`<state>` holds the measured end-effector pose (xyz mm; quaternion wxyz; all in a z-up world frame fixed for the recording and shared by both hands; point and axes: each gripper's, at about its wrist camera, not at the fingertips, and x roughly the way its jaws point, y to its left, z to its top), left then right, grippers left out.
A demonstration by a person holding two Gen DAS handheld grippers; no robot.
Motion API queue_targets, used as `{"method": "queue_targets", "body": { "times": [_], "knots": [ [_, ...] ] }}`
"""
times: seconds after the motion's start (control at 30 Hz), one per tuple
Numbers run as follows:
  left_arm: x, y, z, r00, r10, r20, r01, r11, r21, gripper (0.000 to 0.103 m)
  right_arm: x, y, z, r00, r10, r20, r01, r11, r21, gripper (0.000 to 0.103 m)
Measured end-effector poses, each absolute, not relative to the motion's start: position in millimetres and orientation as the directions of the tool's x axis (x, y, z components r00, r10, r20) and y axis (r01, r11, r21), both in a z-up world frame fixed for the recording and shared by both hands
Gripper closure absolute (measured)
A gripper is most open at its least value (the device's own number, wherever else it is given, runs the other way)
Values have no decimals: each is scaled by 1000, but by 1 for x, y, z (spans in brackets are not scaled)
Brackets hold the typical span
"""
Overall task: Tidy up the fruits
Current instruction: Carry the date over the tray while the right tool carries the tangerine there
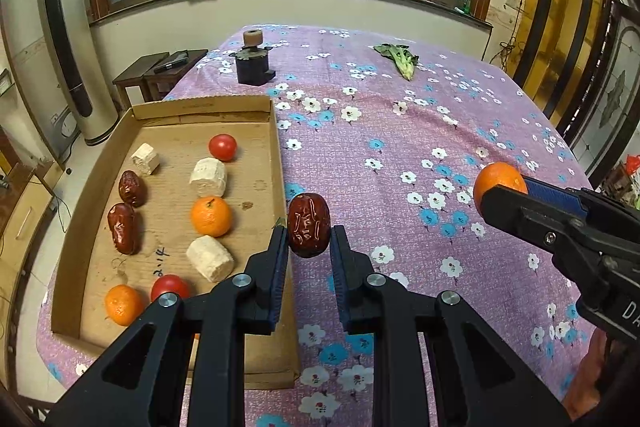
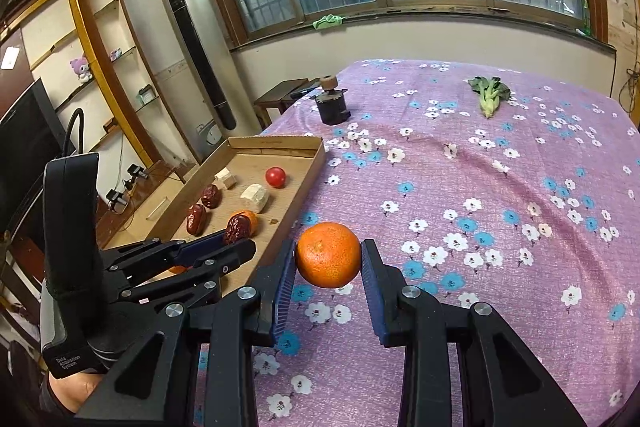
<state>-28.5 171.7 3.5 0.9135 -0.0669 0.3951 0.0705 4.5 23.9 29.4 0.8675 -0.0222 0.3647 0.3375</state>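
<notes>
My left gripper (image 1: 309, 233) is shut on a wrinkled red date (image 1: 309, 224), held in the air just beyond the right wall of the cardboard tray (image 1: 280, 163). In the tray lie two more dates (image 1: 124, 229), two oranges (image 1: 211, 216), two tomatoes (image 1: 223, 147) and three pale chunks (image 1: 208, 177). My right gripper (image 2: 329, 261) is shut on an orange (image 2: 329, 254) above the flowered cloth, to the right of the tray (image 2: 312, 167). In the left wrist view the right gripper (image 1: 496, 195) with its orange (image 1: 500, 181) shows at the right. The right wrist view shows the left gripper (image 2: 236, 239) with its date (image 2: 239, 229) over the tray's edge.
A purple flowered cloth (image 1: 420, 155) covers the table. At the far side stand a dark block with a spool on top (image 1: 253, 61) and a leafy green vegetable (image 1: 398, 57). A small wooden stool (image 1: 160, 71) and a tall air conditioner (image 1: 64, 27) stand left of the table.
</notes>
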Motion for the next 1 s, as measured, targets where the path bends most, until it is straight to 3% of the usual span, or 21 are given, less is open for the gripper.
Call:
{"method": "queue_targets", "body": {
  "times": [1.0],
  "knots": [
    [-54,235,-10,653,141,-744,-301,950,-84,84,3,83,10,428,578,-694,-663,723,194,70]
  ]
}}
